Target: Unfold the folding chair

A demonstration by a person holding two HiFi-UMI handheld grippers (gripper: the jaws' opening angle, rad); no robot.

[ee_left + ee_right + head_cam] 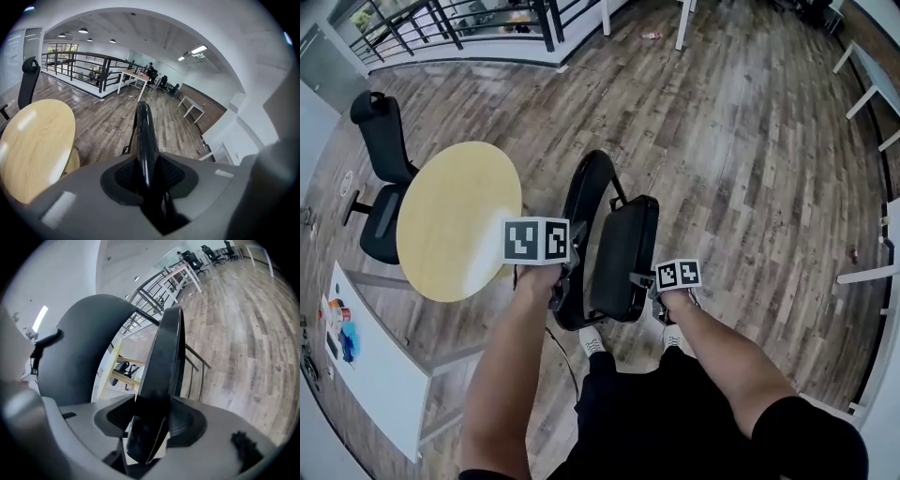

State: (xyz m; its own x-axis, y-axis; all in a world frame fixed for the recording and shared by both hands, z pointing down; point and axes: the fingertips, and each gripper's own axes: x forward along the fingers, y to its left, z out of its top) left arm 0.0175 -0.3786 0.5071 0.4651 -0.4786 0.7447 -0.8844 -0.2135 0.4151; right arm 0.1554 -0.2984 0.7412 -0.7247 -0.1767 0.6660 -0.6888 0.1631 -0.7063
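Your left claw (147,177) clamps the chair's (602,246) back frame (144,136); your right claw (152,423) grips its seat (165,357). The chair stands on the floor near your feet, apparently folded, and the seat has yet to swing down.

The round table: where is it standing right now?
In the head view, the round wooden table stands left of centre, between the black office chair and the folding chair.

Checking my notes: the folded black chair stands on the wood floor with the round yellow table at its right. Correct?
No: the head view shows the round yellow table at the left of the folding chair, not its right. It does stand folded on the wood floor.
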